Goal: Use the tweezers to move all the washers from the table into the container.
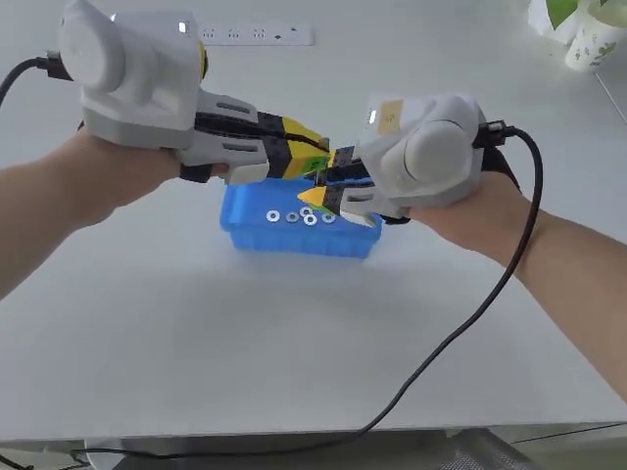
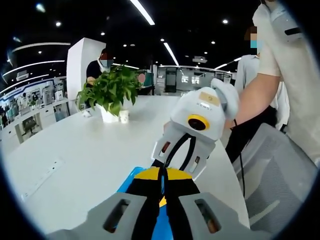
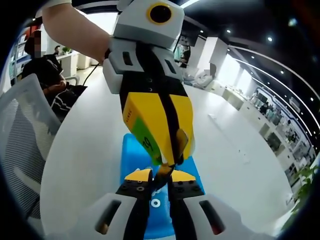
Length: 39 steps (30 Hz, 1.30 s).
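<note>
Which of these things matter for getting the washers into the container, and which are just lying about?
For the job: washers, blue container, left gripper, right gripper.
Lying about: power strip, potted plant.

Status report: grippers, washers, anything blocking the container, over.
Left gripper shut, tip to tip with right gripper, whose grip is unclear. Several washers in blue container. Both grippers hang over it.

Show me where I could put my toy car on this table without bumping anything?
Free: the bare table between the blue container and the near edge, though a black cable crosses its right side; also the far stretch by the power strip. Crowded: over the container, where left gripper and right gripper meet.
</note>
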Available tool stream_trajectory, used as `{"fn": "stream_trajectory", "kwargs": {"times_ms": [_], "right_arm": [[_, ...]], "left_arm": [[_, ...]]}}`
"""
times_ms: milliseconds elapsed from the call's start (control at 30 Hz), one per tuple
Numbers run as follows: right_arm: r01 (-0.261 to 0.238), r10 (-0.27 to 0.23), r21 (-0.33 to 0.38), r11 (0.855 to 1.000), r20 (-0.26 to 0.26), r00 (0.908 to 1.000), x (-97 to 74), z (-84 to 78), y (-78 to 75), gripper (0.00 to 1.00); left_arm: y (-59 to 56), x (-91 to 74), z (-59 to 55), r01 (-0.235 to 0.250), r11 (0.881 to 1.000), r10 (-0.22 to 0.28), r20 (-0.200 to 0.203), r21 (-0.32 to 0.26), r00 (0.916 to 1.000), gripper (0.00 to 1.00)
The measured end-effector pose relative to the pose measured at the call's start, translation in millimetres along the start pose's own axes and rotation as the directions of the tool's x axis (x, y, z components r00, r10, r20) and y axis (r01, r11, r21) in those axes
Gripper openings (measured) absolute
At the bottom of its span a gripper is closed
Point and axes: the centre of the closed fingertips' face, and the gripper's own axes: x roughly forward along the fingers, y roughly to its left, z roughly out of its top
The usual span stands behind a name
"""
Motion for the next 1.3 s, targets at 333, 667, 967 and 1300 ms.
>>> {"fn": "stream_trajectory", "kwargs": {"times_ms": [333, 667, 967, 1300], "right_arm": [[-0.018, 0.019, -0.020, 1.000, 0.020, 0.9996, -12.5, 34.5, 10.3, 0.11], [-0.043, 0.045, -0.045, 0.998, 0.028, 0.9986, -22.2, 61.1, 29.8, 0.09], [-0.107, 0.106, -0.082, 0.991, -0.012, 0.9942, -30.9, 70.6, 67.0, 0.09], [-0.145, 0.143, -0.096, 0.985, -0.025, 0.9894, -41.7, 73.2, 102.6, 0.11]], "left_arm": [[-13.7, -27.8, 18.9, -0.027, 0.999, 0.027, 0.000, 0.032, 0.9996, 0.04], [-37.4, -57.9, 33.2, -0.045, 0.997, 0.045, 0.003, 0.069, 0.9990, 0.04], [-64.4, -75.9, 26.7, -0.057, 0.997, 0.056, 0.017, 0.044, 0.9983, 0.04], [-91.9, -85.1, 22.3, -0.043, 0.998, 0.043, 0.018, 0.036, 0.9989, 0.03]]}}
